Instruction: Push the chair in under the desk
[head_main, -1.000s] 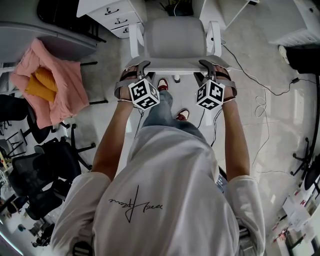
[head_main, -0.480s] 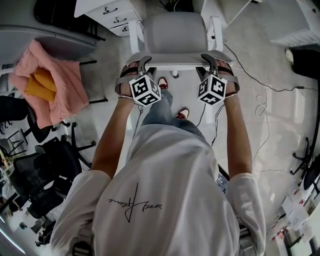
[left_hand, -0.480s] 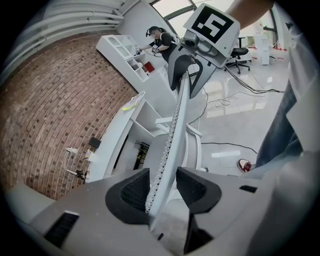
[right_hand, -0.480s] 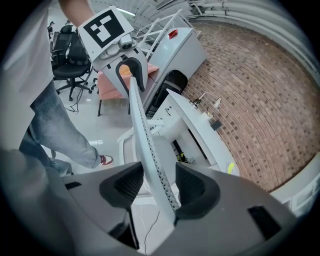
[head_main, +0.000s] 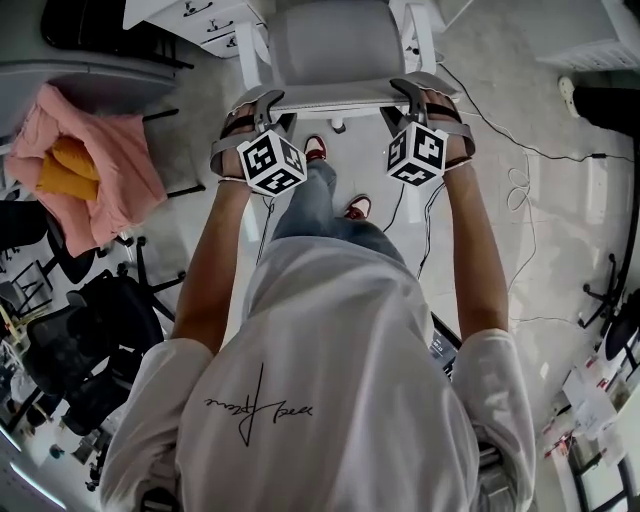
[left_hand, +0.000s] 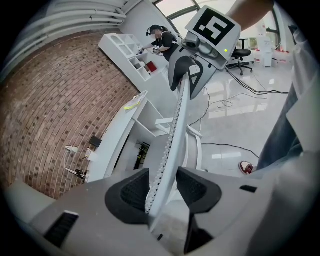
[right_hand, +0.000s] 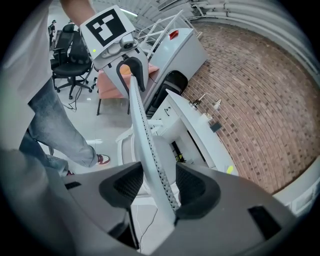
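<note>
The left gripper (left_hand: 162, 189) stands with its jaws wide, astride the top edge of the white perforated plastic backrest (left_hand: 178, 120) of the task's white-framed chair with a grey padded seat (head_main: 330, 45). The thin edge runs between the black ribbed pads (left_hand: 132, 192), and a gap shows on at least one side. The right gripper (right_hand: 154, 186) straddles the same edge farther along, its jaws equally wide and not clamped. Both point downward onto the backrest.

The chair stands directly in front of the person, its back toward them and its seat facing away. In the gripper views the seat points at the long white desk (left_hand: 117, 136), which runs along a red brick wall (left_hand: 50, 100). How far the seat reaches beneath the desktop cannot be told.

A white drawer unit (head_main: 190, 12) sits just left of the chair. The person's red-and-white shoes (head_main: 357, 207) stand on the pale glossy floor (head_main: 490, 110) behind the backrest. Black cables (head_main: 520, 190) trail over the floor to the right. To the left, a pink cloth (head_main: 110, 170) with an orange cushion (head_main: 60, 170) on it drapes over a seat. Black office chairs (head_main: 70, 345) are grouped nearer the person.
</note>
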